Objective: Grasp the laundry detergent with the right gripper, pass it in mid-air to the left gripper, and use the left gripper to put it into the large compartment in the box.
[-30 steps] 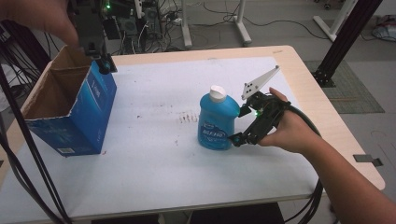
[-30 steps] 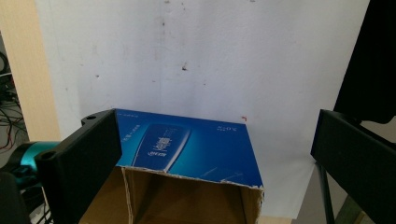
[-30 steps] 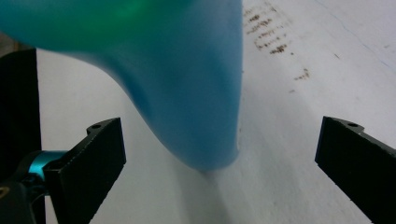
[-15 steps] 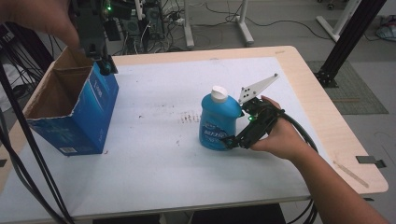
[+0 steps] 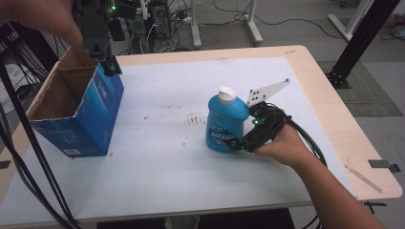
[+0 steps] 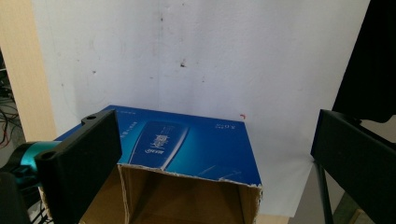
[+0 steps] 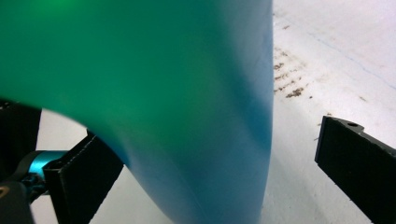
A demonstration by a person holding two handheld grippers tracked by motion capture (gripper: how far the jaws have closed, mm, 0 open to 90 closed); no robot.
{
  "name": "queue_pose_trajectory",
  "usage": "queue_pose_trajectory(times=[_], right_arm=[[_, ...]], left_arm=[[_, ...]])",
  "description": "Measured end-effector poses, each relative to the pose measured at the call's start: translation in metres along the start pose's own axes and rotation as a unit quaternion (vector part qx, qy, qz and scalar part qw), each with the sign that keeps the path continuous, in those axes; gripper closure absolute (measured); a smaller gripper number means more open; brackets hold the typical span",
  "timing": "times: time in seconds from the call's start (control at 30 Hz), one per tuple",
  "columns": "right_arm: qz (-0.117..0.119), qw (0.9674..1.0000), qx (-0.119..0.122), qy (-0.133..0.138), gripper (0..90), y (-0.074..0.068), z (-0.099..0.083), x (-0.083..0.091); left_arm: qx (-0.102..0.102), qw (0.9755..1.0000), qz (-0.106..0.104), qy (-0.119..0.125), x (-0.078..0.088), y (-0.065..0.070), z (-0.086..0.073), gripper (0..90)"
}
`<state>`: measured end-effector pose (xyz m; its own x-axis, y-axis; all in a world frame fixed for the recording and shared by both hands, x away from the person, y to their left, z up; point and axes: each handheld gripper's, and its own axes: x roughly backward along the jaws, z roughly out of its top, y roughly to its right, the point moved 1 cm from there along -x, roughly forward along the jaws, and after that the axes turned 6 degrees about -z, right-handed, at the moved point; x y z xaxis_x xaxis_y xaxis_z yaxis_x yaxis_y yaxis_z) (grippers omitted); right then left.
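High view: our right gripper [image 5: 237, 142], jaws open around the bottle [image 5: 224, 124], could tip it; left gripper [image 5: 109, 66] open above the box [image 5: 90, 119].

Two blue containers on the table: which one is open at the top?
The cardboard box at the left, its brown inside showing. The bottle by the right gripper has a white cap on.

A wooden counter [image 5: 329, 95] carries a white mat [image 5: 167, 157]; blue bottle [image 5: 224, 126] at three o'clock, open blue carton [image 5: 76, 114] at nine.
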<state>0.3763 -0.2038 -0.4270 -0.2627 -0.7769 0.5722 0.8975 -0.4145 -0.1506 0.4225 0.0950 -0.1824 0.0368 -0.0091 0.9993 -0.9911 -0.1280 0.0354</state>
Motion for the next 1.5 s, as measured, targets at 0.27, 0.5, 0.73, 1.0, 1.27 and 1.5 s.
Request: queue_pose_trajectory(times=[0.27,0.5,0.73,1.0,1.27,1.5], right_arm=[[0.008,0.9998,0.001,0.021,1.0,-0.0010,-0.0005,-0.0020],[0.010,0.9988,-0.004,0.048,2.1,-0.0023,-0.0009,-0.0051],[0.008,0.9978,-0.008,0.065,5.3,-0.0011,-0.0036,-0.0069],[0.007,0.9975,-0.004,0.070,12.3,-0.0006,-0.0051,-0.0075],[0.009,0.9966,-0.001,0.082,15.9,-0.0013,-0.0055,-0.0063],[0.008,0.9960,0.005,0.089,20.2,-0.0022,-0.0054,-0.0069]], left_arm=[[0.000,1.0000,0.001,0.001,0.0000,0.0006,0.0002,1.7],[0.000,1.0000,0.003,0.002,0.0002,0.0013,-0.0013,1.7],[0.002,1.0000,0.002,0.002,0.0005,0.0014,-0.0029,1.7],[0.002,1.0000,0.002,0.000,-0.0009,0.0004,-0.0041,1.7],[0.005,1.0000,0.001,0.003,-0.0014,0.0000,-0.0042,1.7],[0.003,1.0000,0.003,0.001,-0.0016,-0.0003,-0.0039,1.7]])
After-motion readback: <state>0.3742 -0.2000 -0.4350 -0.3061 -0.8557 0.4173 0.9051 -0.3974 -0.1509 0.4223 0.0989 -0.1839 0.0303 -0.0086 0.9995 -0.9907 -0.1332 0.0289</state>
